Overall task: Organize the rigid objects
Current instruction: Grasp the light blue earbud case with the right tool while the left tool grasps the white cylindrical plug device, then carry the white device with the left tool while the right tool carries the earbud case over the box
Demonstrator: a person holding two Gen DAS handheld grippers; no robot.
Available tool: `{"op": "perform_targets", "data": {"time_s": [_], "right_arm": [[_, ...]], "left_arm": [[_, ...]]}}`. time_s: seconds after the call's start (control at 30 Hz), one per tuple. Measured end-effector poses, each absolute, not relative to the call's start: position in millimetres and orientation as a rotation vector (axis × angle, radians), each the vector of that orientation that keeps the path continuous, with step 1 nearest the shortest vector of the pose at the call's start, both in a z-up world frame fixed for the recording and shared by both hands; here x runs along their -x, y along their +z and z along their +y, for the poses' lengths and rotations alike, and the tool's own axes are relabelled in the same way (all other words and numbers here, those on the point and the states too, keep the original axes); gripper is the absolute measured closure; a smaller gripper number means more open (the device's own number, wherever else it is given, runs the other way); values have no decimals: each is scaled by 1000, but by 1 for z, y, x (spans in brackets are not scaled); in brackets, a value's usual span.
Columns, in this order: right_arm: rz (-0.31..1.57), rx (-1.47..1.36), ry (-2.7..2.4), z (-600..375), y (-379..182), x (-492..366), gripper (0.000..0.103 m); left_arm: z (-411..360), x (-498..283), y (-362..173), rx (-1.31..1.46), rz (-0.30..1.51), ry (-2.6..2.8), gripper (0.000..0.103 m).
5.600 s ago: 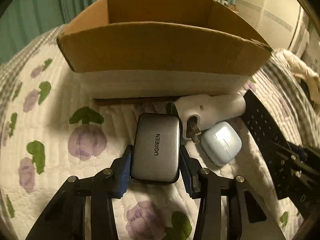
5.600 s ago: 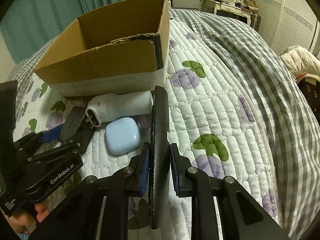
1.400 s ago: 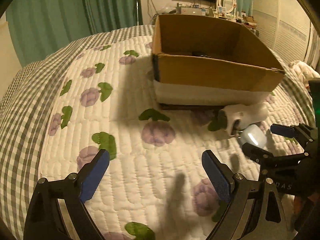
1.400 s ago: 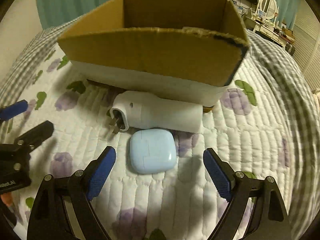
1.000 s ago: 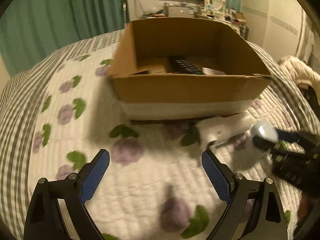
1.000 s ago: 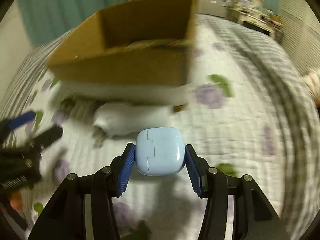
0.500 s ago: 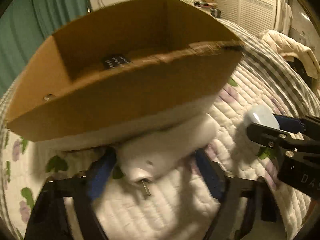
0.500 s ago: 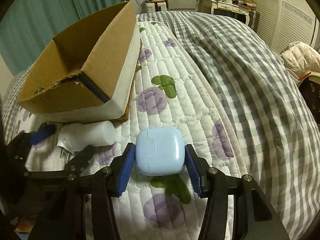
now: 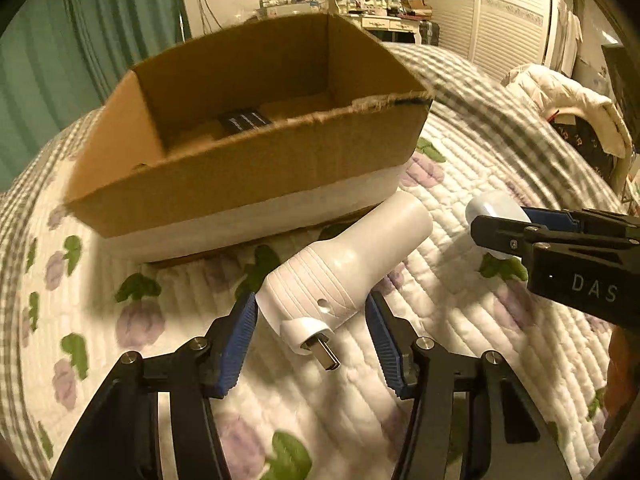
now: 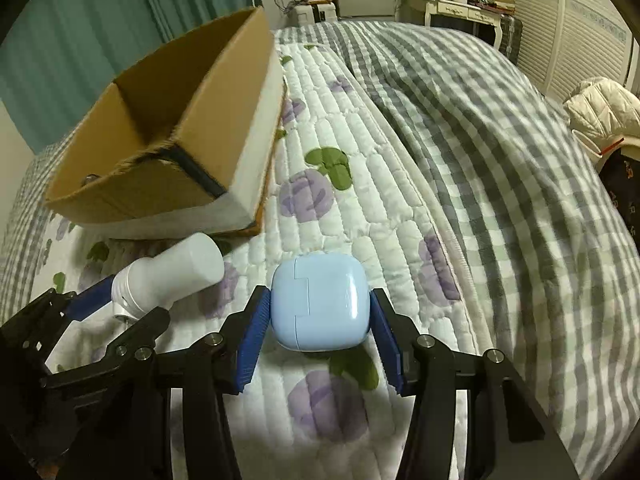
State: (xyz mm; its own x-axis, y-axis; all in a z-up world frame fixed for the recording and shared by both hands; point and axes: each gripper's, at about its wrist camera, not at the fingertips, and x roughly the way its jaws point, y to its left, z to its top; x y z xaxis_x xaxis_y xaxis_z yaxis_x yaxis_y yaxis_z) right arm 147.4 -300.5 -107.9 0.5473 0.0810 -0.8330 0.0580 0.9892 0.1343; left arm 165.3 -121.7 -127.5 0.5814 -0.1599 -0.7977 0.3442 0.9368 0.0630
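Now the white plug (image 9: pixel 344 276) lies on the quilt (image 9: pixel 452 292) just before the box (image 9: pixel 248 168), between the left tool's (image 9: pixel 310 334) blue pads, which have just been closing onto its ribbed end. Beside it, the right tool (image 10: pixel 318 330) pinches the blue case (image 10: pixel 320 300) above the bed.

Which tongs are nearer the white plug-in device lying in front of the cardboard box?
Left. The left tongs straddle the white plug-in device, their jaws having just been closing around its pronged end. The right tongs, off to its side, grip the blue earbud case.
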Motion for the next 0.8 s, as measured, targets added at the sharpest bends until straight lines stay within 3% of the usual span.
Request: {"op": "perform_targets", "data": {"time_s": [0.47, 0.8], "right_arm": [[861, -78, 101, -264, -16, -118, 53], [743, 30, 184, -224, 40, -173, 53]], "left_arm": [[-82, -147, -43, -106, 779, -206, 46], [-48, -209, -7, -51, 754, -75, 46]]}}
